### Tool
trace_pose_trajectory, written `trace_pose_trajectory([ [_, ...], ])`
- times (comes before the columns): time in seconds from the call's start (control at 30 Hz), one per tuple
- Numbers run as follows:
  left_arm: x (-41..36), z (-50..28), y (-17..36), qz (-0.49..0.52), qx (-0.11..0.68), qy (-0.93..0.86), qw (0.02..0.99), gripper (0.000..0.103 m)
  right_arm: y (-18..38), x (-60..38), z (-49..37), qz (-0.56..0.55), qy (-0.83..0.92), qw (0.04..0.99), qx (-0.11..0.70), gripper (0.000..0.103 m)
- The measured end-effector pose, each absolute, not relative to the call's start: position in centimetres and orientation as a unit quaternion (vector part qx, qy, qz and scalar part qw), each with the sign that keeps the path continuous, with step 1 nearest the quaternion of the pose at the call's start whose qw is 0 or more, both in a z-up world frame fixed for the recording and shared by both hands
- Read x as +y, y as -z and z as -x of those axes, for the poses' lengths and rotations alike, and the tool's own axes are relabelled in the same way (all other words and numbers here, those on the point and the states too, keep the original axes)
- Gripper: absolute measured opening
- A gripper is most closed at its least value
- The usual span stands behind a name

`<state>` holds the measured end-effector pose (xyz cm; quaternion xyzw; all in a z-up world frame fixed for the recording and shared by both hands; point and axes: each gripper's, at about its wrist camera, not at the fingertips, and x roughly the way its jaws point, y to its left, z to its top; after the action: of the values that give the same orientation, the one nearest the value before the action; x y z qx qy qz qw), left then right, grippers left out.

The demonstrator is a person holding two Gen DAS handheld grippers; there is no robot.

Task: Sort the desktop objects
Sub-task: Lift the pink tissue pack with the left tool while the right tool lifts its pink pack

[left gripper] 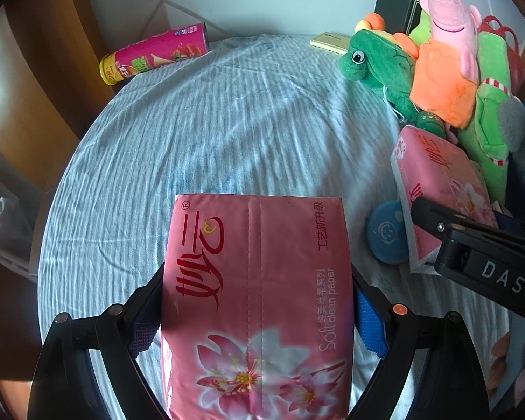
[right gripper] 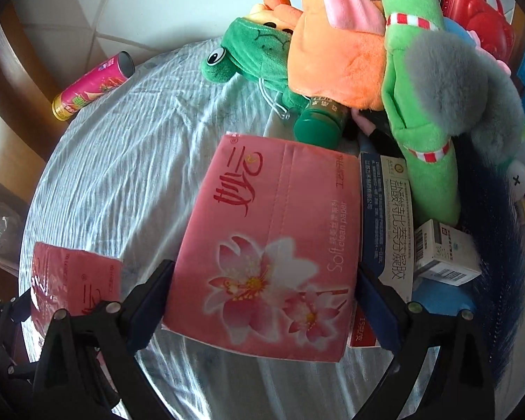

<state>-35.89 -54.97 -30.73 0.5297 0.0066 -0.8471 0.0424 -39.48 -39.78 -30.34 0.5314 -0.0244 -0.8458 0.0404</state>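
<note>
A pink tissue pack point(left gripper: 255, 297) with a flower print sits between the fingers of my left gripper point(left gripper: 259, 273), which is shut on its two long sides. In the right wrist view that same pack point(right gripper: 70, 280) shows at the lower left, above the cloth. A second pink tissue pack point(right gripper: 273, 245) lies tilted against the pile of things. My right gripper point(right gripper: 266, 267) straddles it, with both pads touching its sides. One of the right gripper's fingers point(left gripper: 434, 217) shows in the left wrist view, over this second pack point(left gripper: 437, 175).
A pale blue cloth point(left gripper: 227, 122) covers the round table. A pink chip can point(left gripper: 154, 54) lies at the far left edge. Plush toys point(left gripper: 437, 70) are piled at the right, over a green bottle point(right gripper: 320, 122) and medicine boxes point(right gripper: 392, 217). A red basket point(right gripper: 472, 10) stands behind them.
</note>
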Motion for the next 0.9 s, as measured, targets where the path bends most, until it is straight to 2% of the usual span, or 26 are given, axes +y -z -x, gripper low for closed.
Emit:
trace_pose_trajectory([
  [0.17,-55.0,36.7,30.9,-0.529,0.007,0.847,0.047,0.091,31.2,-39.6,41.4,-0.533,0.845,0.039,-0.026,0.099],
  [0.2,-55.0,36.8,30.9,-0.529,0.007,0.847,0.046,0.091,31.8,-39.4,41.8,-0.542,0.839,0.041,-0.029,0.098],
  [0.23,-55.0,36.9,31.0,-0.529,0.007,0.847,0.046,0.091,32.3,-39.4,42.0,-0.549,0.835,0.04,-0.025,0.093],
  [0.4,-54.9,36.3,29.9,-0.521,0.005,0.853,0.046,0.091,31.8,-39.7,41.0,-0.539,0.84,0.052,-0.013,0.092],
  [0.9,-52.6,27.1,19.4,-0.428,0.012,0.903,0.045,0.091,19.7,-38.5,30.7,-0.43,0.901,0.057,0.009,0.092],
])
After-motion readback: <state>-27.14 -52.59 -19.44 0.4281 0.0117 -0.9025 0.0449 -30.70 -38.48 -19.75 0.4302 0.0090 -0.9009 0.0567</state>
